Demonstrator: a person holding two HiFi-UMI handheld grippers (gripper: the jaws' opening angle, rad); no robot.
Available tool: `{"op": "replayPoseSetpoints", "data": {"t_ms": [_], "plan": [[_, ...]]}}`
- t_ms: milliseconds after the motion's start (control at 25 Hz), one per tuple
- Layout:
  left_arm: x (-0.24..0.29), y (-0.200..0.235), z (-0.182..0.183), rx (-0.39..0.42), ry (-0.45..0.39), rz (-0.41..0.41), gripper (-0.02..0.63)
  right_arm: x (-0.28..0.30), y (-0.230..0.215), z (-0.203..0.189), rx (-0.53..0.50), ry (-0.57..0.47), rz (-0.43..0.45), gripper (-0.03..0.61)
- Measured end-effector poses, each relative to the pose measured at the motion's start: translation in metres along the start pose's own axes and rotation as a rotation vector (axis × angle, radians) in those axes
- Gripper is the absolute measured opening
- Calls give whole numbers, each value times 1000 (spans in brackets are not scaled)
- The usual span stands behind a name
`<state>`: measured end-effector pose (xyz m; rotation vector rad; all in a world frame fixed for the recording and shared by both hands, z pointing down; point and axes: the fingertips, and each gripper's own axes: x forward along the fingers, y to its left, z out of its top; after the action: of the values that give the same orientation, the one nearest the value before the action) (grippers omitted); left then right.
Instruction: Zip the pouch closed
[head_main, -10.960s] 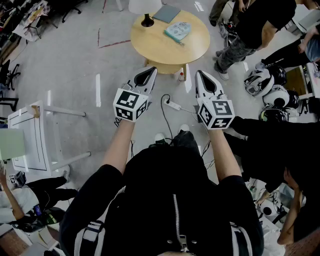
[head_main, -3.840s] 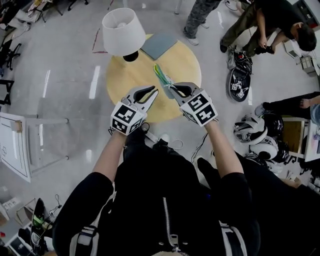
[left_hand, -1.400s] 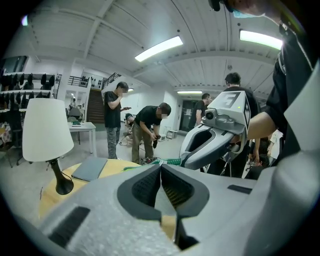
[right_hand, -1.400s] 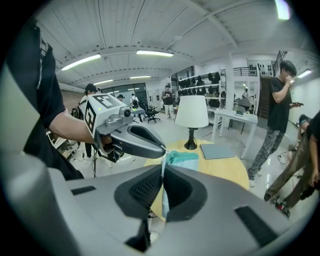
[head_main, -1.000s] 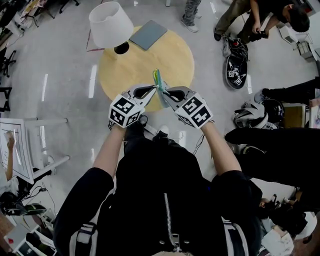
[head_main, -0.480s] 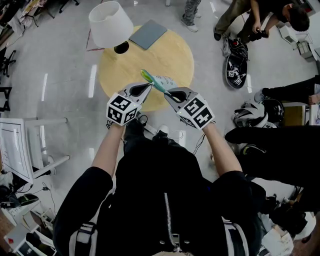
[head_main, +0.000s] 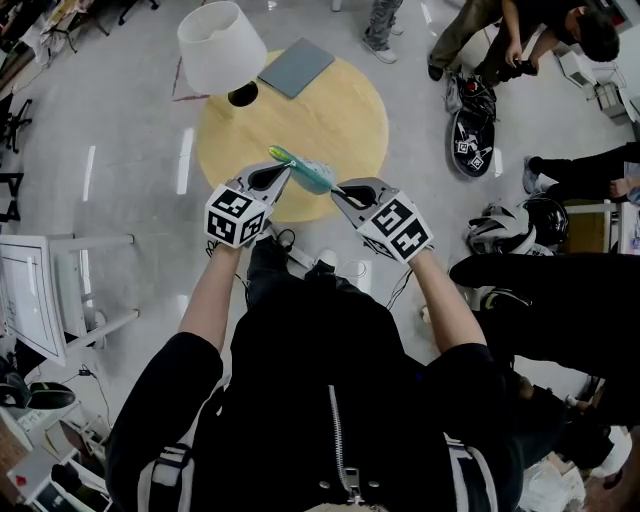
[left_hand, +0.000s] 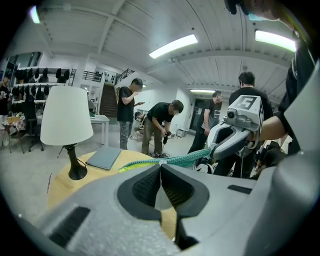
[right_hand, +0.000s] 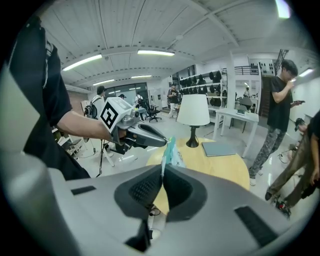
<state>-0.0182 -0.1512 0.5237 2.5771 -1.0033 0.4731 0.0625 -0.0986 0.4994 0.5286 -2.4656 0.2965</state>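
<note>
Right gripper (head_main: 336, 189) clamps the pouch (head_main: 312, 176) at one end; left gripper (head_main: 286, 171) (jaws pinched together) grips its zipper edge. Long axis joins them.

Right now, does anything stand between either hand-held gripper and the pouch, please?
Nothing visible. The left hand-held gripper, jaws just closed, and the right hand-held gripper both pinch the pouch above the table.

Left claw (head_main: 286, 170) jaws just closing, pinching pouch (head_main: 308, 173); right claw (head_main: 336, 189) clamped on it.
</note>
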Motion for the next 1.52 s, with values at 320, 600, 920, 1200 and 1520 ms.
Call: {"op": "replayPoseSetpoints", "data": {"t_ms": [320, 600, 920, 1200, 1520], "plan": [[-9, 19, -7, -5, 11, 41, 9, -6, -7, -9, 12, 6, -6, 12], [-13, 27, -13, -37, 11, 76, 8, -7, -7, -12, 12, 16, -6, 12], [-21, 38, -22, -36, 26, 90, 14, -10, -7, -24, 28, 25, -1, 14], [-22, 32, -30, -29, 30, 84, 12, -13, -12, -19, 47, 3, -26, 14], [-18, 32, -40, -59, 32, 109, 11, -8, -16, 1, 59, -46, -35, 14]]}}
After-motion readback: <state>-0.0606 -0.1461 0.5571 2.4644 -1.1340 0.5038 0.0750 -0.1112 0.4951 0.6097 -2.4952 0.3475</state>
